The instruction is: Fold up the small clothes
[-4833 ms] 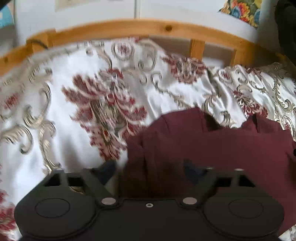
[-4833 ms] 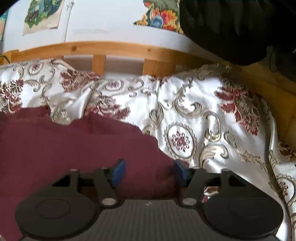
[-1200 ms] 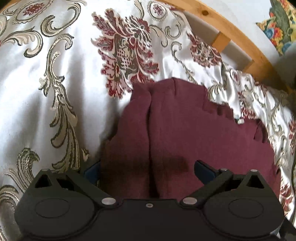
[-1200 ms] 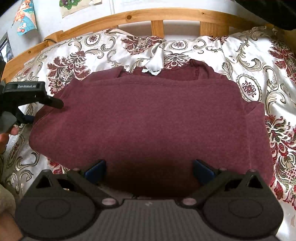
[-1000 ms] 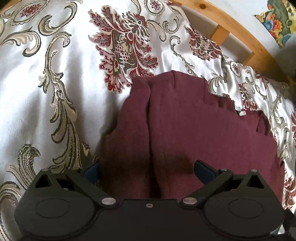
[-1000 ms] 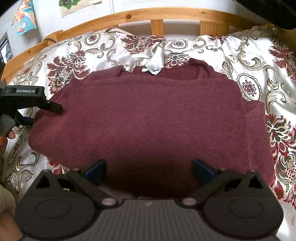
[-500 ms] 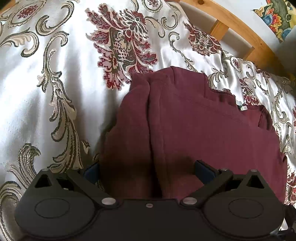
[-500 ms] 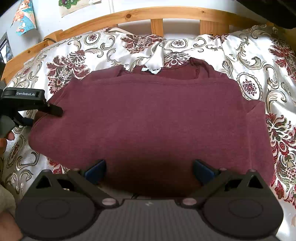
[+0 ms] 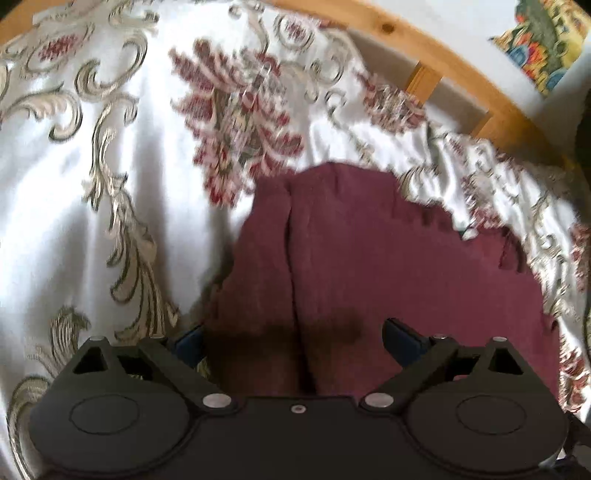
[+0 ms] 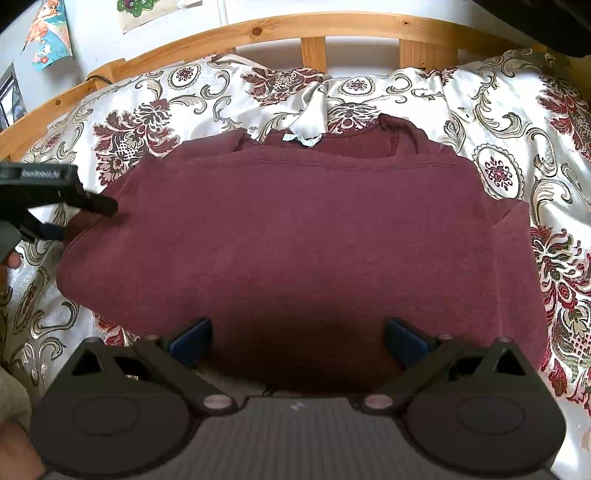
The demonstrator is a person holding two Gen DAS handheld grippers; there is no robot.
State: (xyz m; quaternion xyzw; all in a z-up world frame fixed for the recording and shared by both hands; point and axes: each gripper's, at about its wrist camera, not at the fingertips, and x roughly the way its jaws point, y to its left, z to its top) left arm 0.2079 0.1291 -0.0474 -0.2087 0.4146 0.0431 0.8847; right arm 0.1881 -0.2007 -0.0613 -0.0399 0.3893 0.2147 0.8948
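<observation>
Maroon sweatshirt [image 10: 303,236] lies folded flat mid-bedspread [image 10: 517,122], both the left gripper [image 9: 291,339] and right gripper [image 10: 299,343] spread wide, empty, over its left and near edges.

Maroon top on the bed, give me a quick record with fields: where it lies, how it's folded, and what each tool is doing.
garment: maroon top, lying flat on the patterned bedspread
fold state: bottom edge folded up toward the collar
left tool: open, at the garment's left end, fabric between its fingers
right tool: open, over the near edge
backdrop: wooden bed frame
</observation>
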